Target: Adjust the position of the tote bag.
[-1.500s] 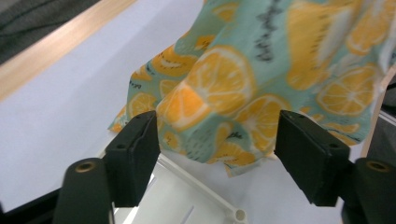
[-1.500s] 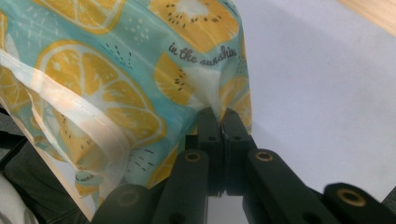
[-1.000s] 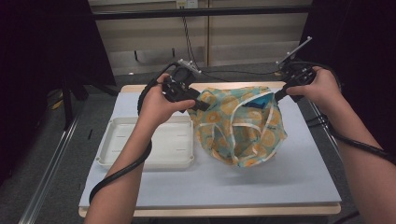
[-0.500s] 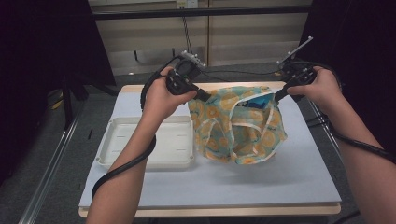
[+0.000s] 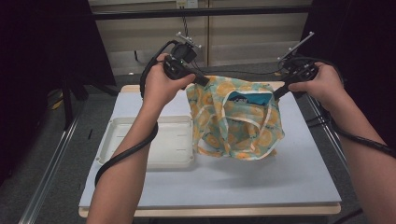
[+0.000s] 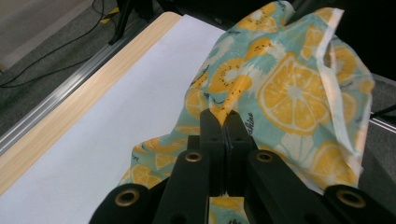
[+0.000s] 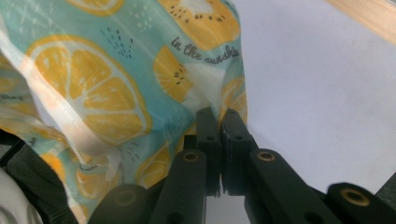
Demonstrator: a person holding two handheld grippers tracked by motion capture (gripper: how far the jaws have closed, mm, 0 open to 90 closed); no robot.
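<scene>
Above the table (image 5: 299, 177), both tongs pinch the fruit-print bag (image 5: 236, 121).

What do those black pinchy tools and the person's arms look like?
Each hand holds a black gripper: the left gripper and the right gripper. Each has two flat black jaws on arms with brass-coloured rivets, seen in both gripper views. A grey three-cornered plate tops the left one. A thick black cable trails along each forearm. The forearms are bare, with no sleeves in sight.
</scene>
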